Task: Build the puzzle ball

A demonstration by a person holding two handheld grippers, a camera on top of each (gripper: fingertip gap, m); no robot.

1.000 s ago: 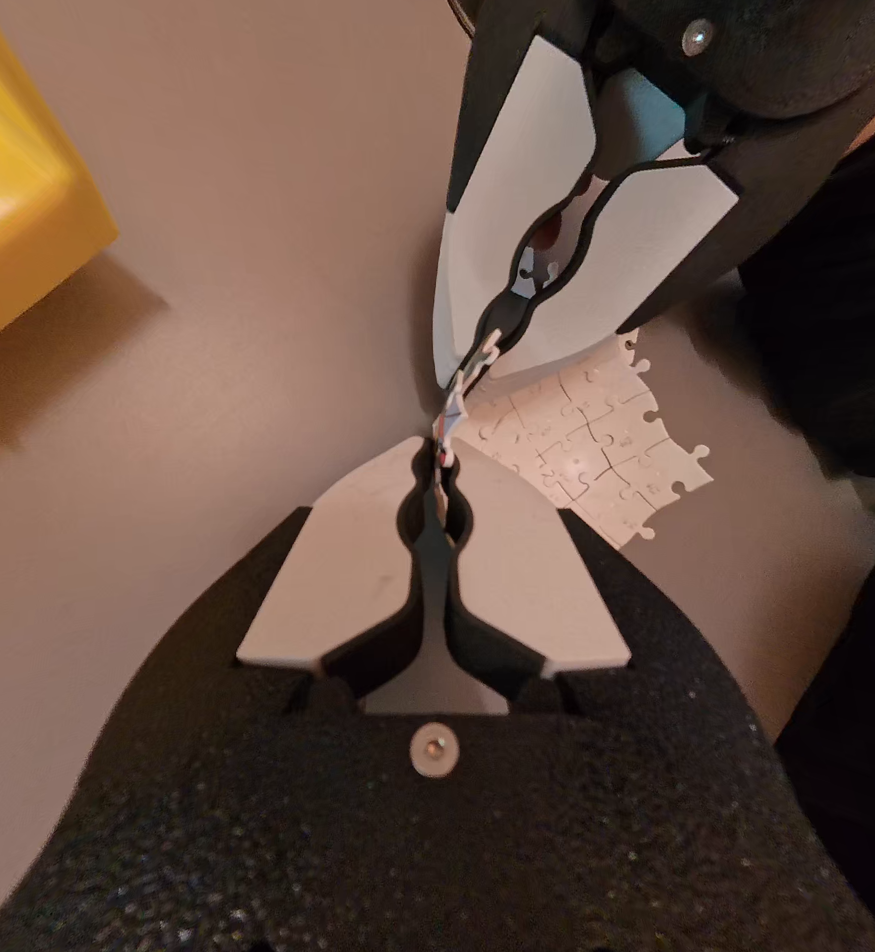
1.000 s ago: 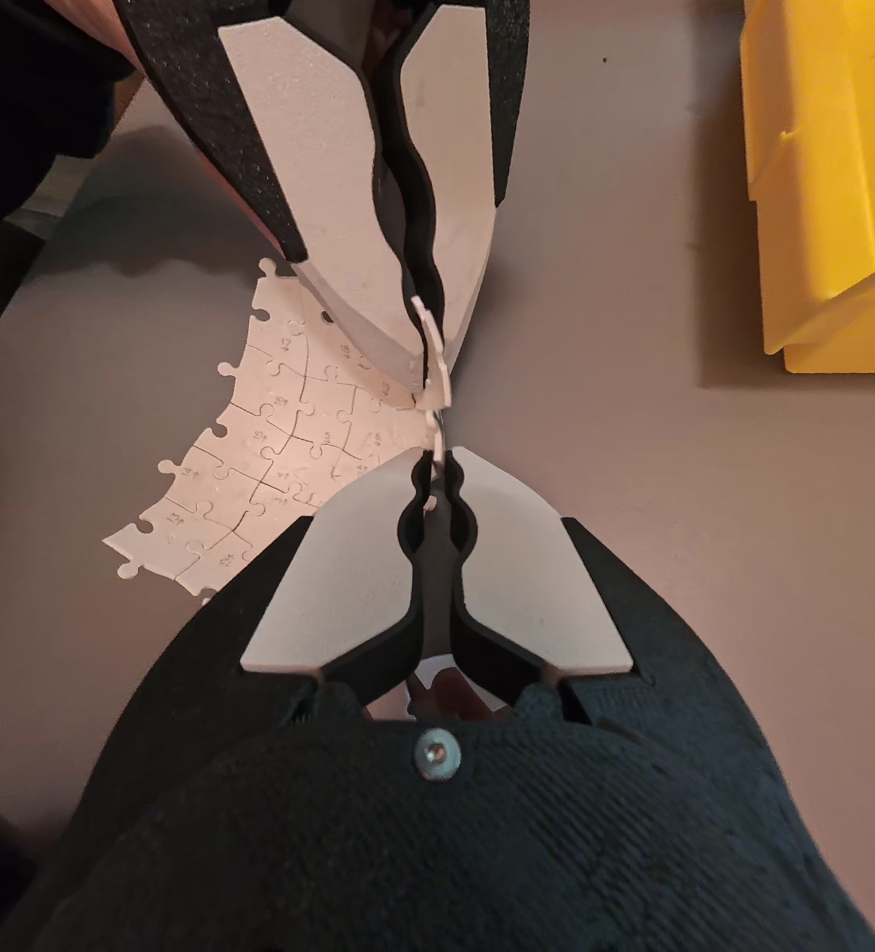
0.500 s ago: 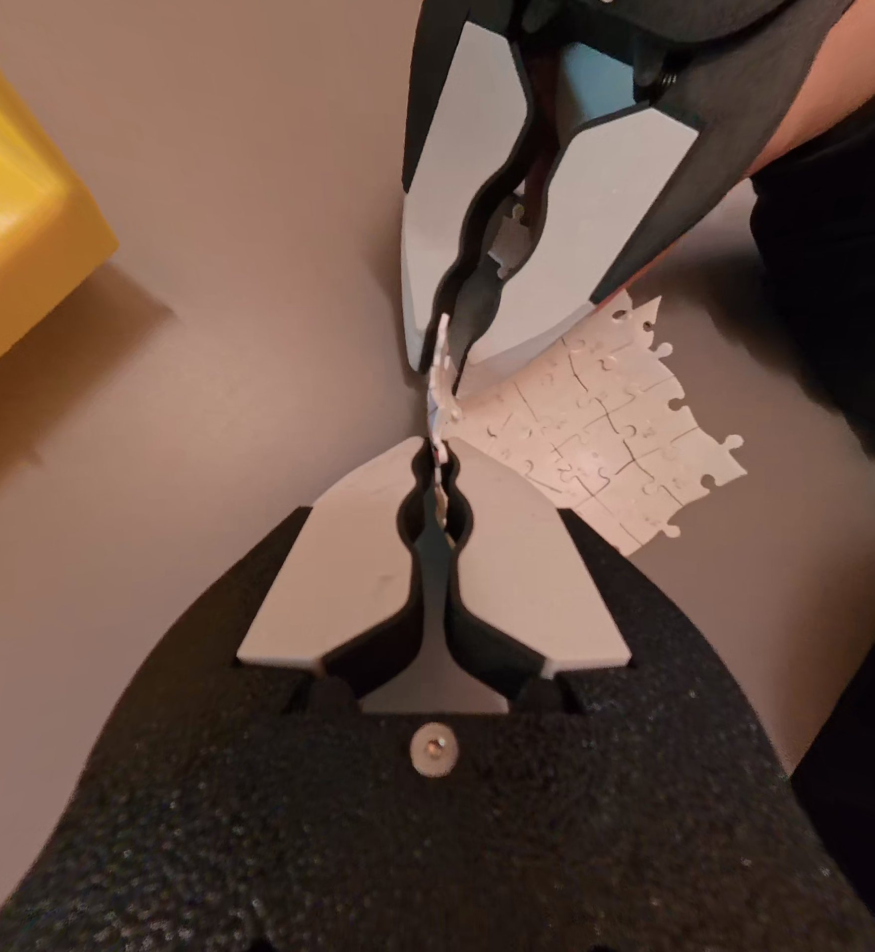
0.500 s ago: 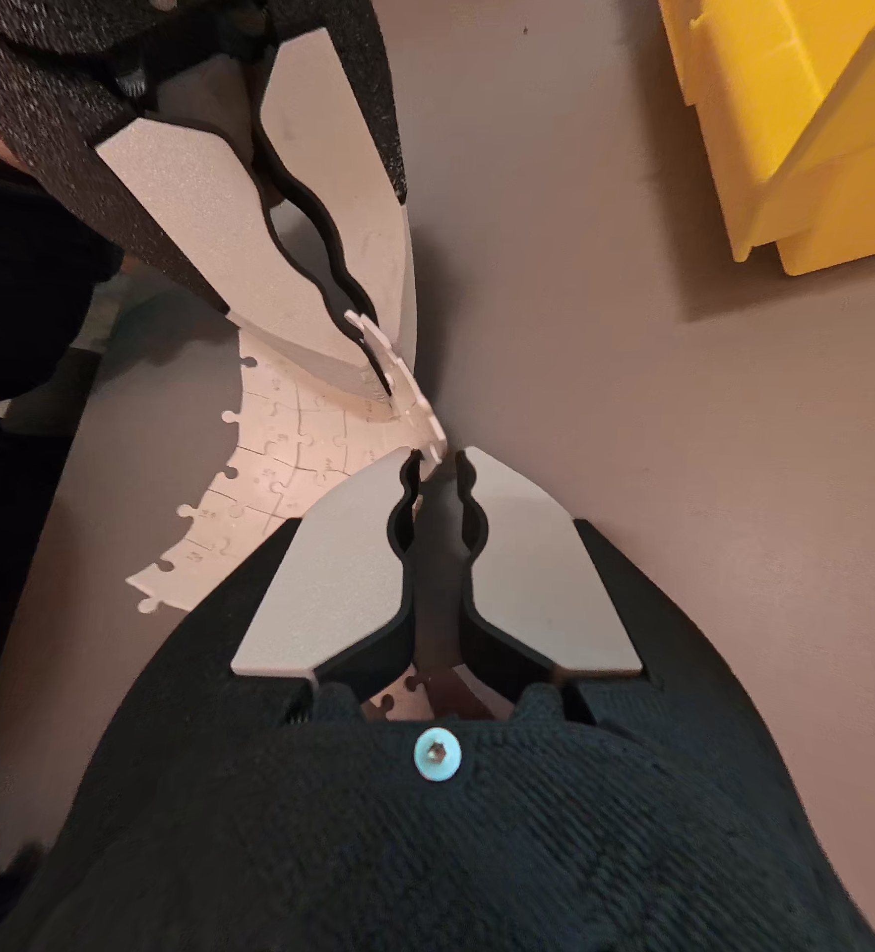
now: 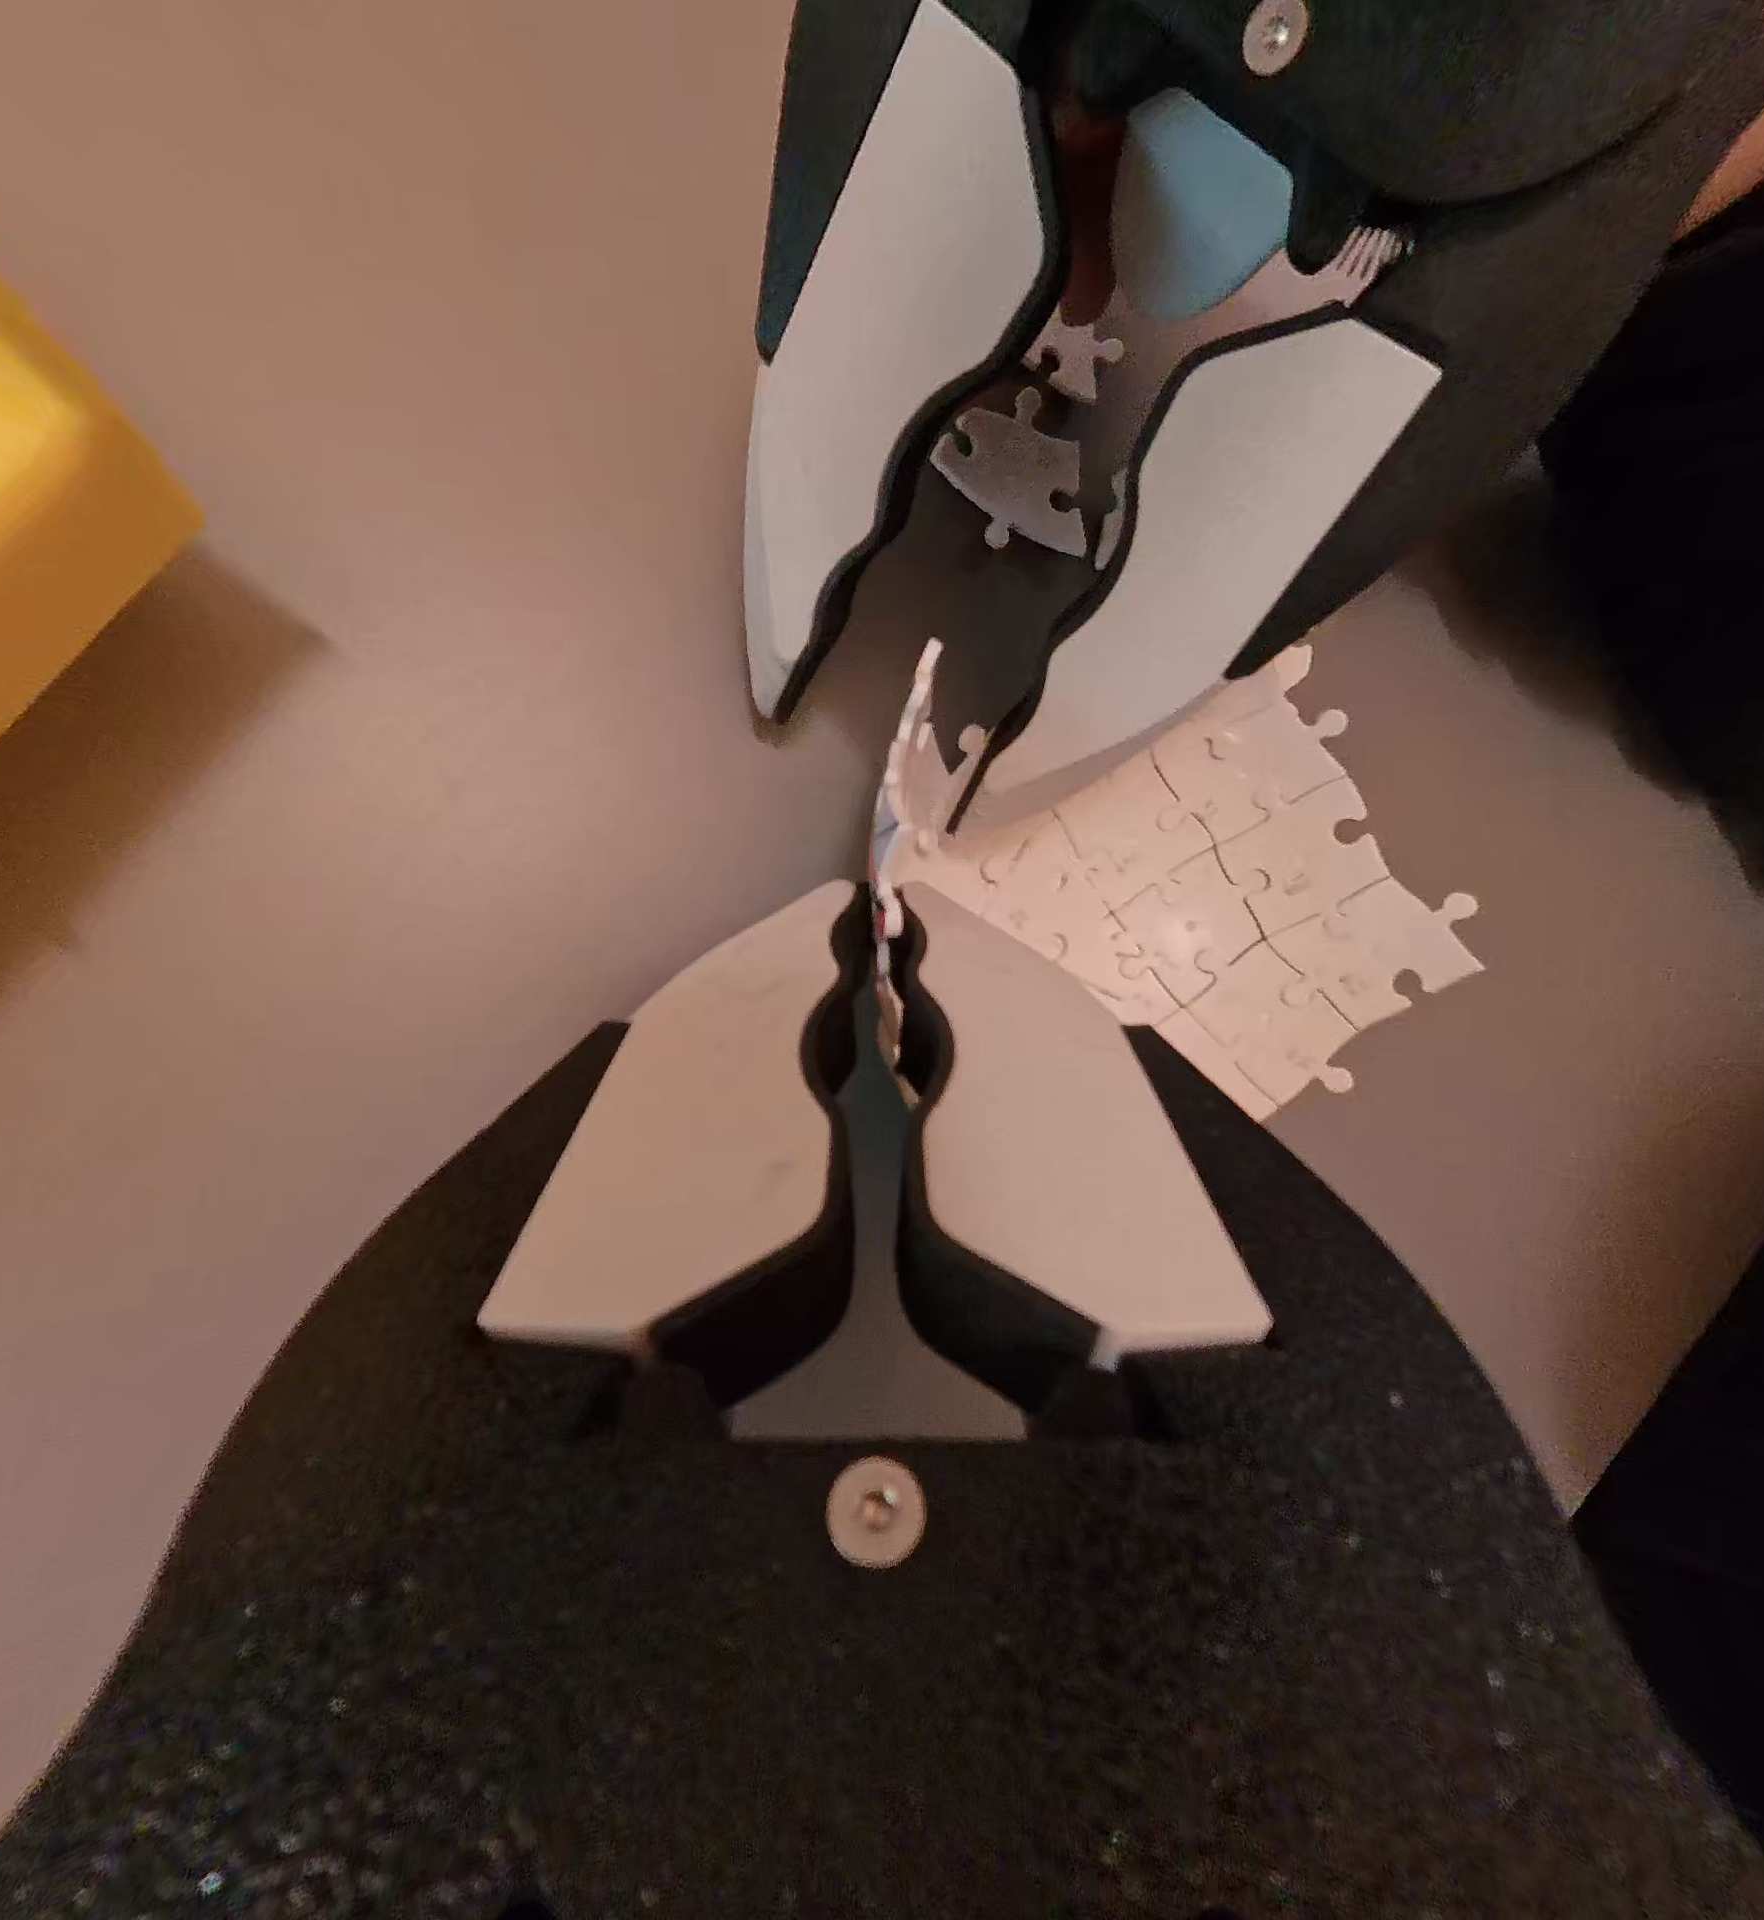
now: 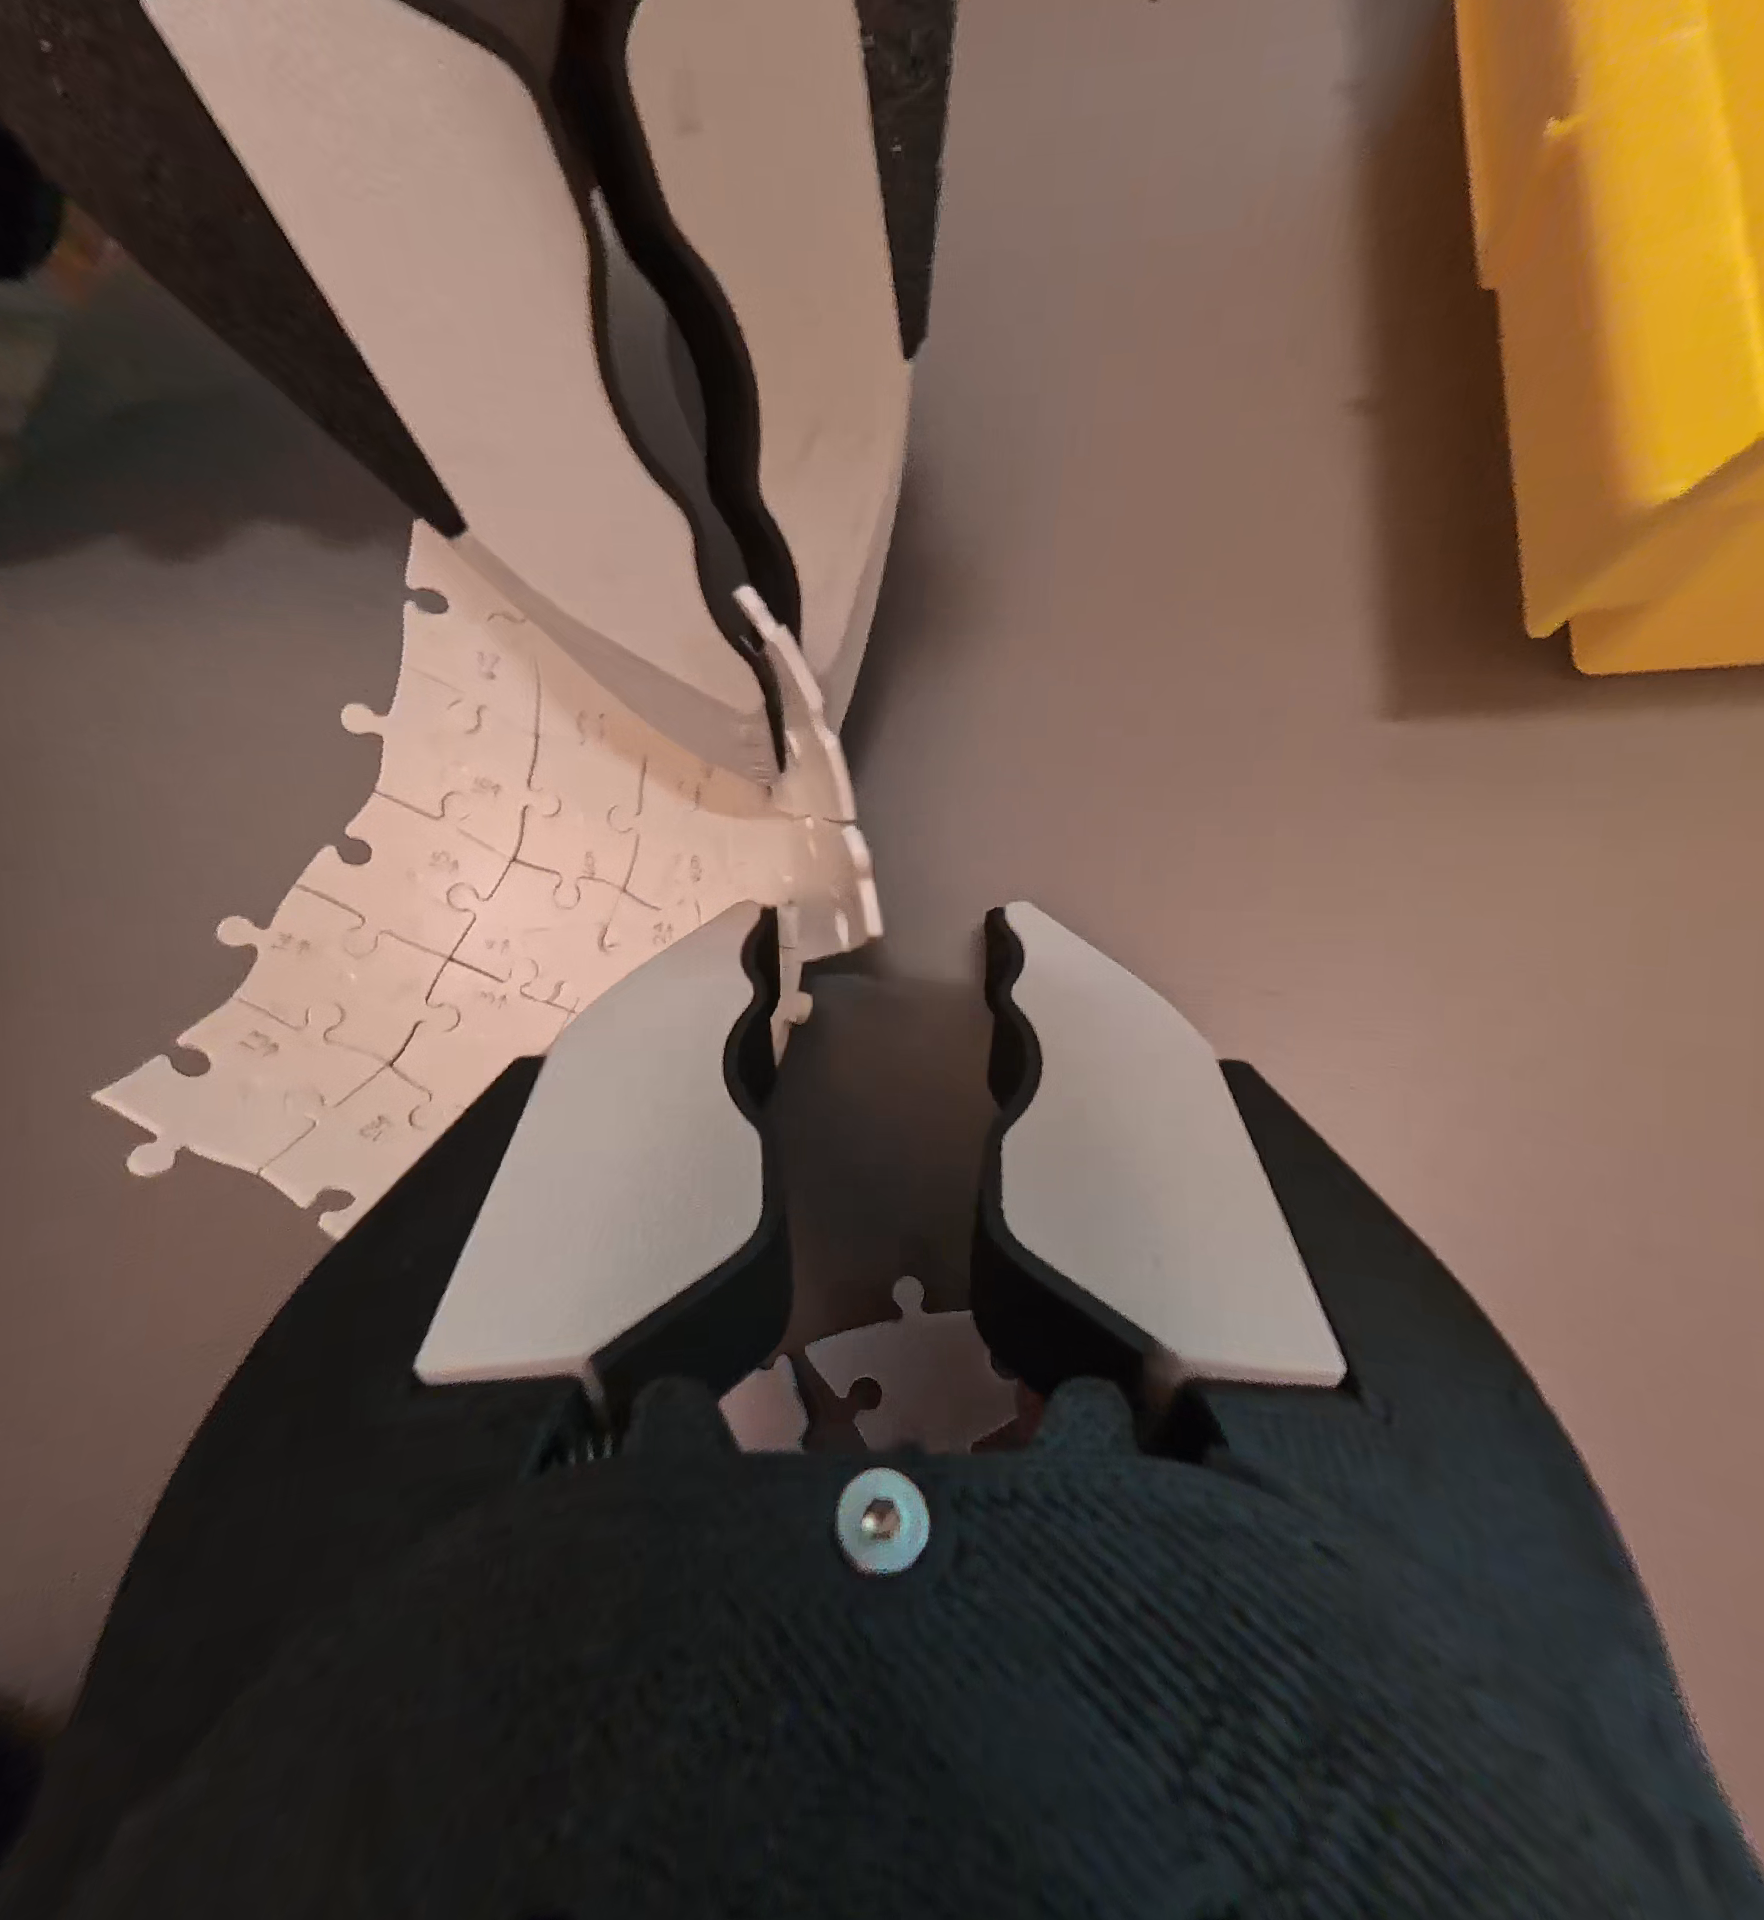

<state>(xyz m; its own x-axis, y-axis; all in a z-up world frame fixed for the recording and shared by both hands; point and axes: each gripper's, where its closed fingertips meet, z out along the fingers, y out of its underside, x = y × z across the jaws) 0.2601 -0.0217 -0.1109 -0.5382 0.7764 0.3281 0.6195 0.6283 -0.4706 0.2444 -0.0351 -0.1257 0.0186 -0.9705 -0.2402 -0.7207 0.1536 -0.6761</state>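
Note:
A curved sheet of joined white puzzle pieces (image 5: 1221, 914) lies partly on the grey table, with one edge lifted upright. My left gripper (image 5: 883, 894) is shut on that raised edge. It also shows in the right wrist view (image 6: 800, 727), coming in from the top and pinching the edge strip. My right gripper (image 6: 883, 920) is open, and its left finger (image 6: 649, 1122) stands against the raised edge of the puzzle sheet (image 6: 421, 914). In the left wrist view the right gripper (image 5: 867, 769) hangs open above the sheet.
A yellow bin (image 6: 1667, 312) stands at the right of the right wrist view, and it is at the left of the left wrist view (image 5: 16, 499). Loose white puzzle pieces (image 6: 899, 1361) lie on the table under the right gripper. A dark sleeve (image 5: 1709, 520) is at the right. The tips of both grippers are at nearly the same place.
My right gripper was shut on the raised puzzle edge a second ago; it has opened and let go. My left gripper keeps its hold on the edge.

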